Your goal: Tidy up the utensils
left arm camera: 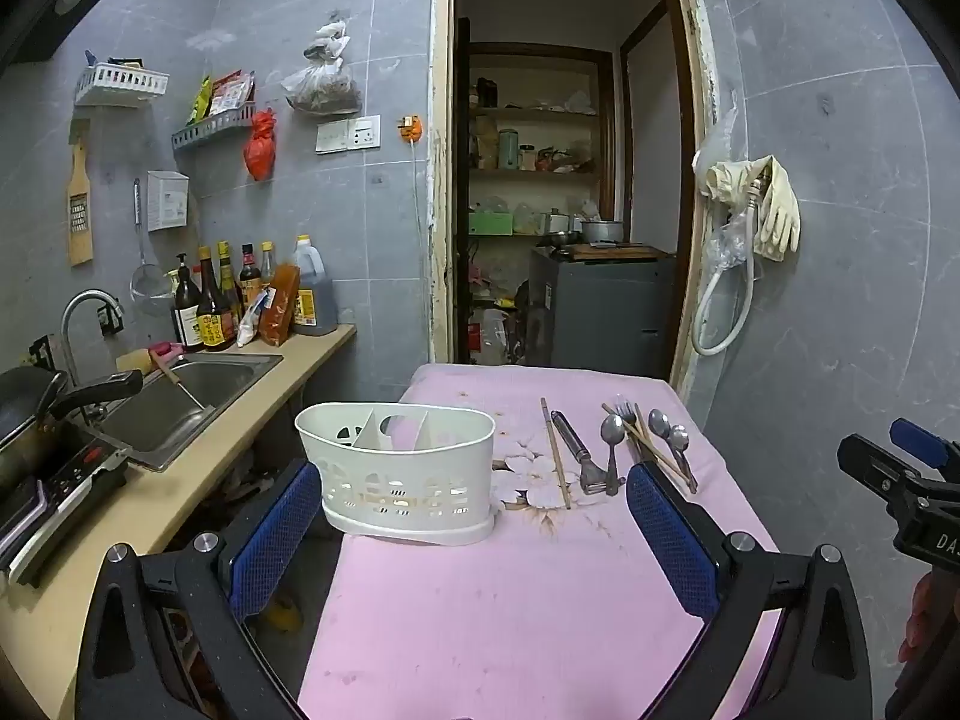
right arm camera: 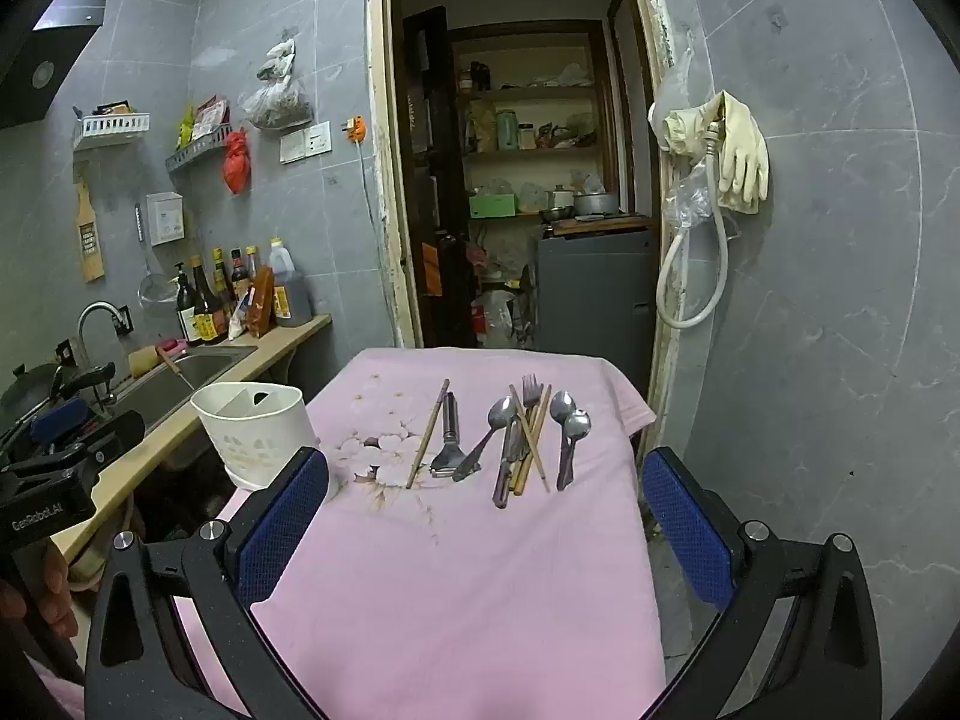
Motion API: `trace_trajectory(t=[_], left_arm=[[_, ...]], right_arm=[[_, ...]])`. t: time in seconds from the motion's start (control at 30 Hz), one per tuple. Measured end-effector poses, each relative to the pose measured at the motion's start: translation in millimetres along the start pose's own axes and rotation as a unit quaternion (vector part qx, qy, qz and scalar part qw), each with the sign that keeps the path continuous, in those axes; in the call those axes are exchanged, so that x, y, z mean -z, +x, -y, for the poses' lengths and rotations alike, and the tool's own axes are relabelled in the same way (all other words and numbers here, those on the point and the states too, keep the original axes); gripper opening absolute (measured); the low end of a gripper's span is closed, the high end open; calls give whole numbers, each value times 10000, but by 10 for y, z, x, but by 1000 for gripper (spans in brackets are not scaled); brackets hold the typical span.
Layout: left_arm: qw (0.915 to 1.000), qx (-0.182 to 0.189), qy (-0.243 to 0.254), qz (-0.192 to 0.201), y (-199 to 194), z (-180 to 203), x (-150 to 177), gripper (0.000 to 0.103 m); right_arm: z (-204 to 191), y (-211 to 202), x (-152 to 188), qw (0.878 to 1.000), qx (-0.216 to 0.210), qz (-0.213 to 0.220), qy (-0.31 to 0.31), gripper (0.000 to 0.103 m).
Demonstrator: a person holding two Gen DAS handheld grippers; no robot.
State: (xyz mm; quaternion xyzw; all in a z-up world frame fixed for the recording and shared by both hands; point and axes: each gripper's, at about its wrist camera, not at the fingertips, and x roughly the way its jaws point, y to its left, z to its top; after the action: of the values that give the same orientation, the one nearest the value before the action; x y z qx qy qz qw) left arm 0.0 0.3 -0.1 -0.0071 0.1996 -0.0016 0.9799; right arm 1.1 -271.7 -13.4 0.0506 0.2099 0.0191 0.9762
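Observation:
A white slotted utensil caddy (left arm camera: 399,468) (right arm camera: 255,429) with dividers stands on the left part of a small table under a pink cloth (left arm camera: 480,600) (right arm camera: 456,588). To its right lie a single chopstick (left arm camera: 556,453) (right arm camera: 427,433), a metal peeler (left arm camera: 579,450) (right arm camera: 450,438), three spoons (left arm camera: 612,435) (right arm camera: 567,417), a fork (right arm camera: 531,390) and more chopsticks (right arm camera: 531,441). My left gripper (left arm camera: 474,516) is open, hovering in front of the caddy with nothing between its blue pads. My right gripper (right arm camera: 486,510) is open too, short of the utensils. Each gripper shows at the other view's edge.
A counter (left arm camera: 198,462) runs along the left with a steel sink (left arm camera: 180,402), sauce bottles (left arm camera: 240,300), a pan and an induction hob. Behind the table is an open doorway (left arm camera: 558,180) to a pantry. A tiled wall with hanging gloves (left arm camera: 774,210) stands on the right.

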Motion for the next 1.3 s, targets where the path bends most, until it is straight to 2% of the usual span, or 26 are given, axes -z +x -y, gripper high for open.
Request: trace_trajectory(t=[1.23, 1.3], left_arm=[[10000, 10, -9, -49, 18, 29, -1, 102], [10000, 13, -13, -58, 29, 3, 70, 102]], right_arm=[[-86, -1, 76, 9999, -49, -78, -45, 102], [-82, 5, 74, 9999, -53, -79, -49, 102]])
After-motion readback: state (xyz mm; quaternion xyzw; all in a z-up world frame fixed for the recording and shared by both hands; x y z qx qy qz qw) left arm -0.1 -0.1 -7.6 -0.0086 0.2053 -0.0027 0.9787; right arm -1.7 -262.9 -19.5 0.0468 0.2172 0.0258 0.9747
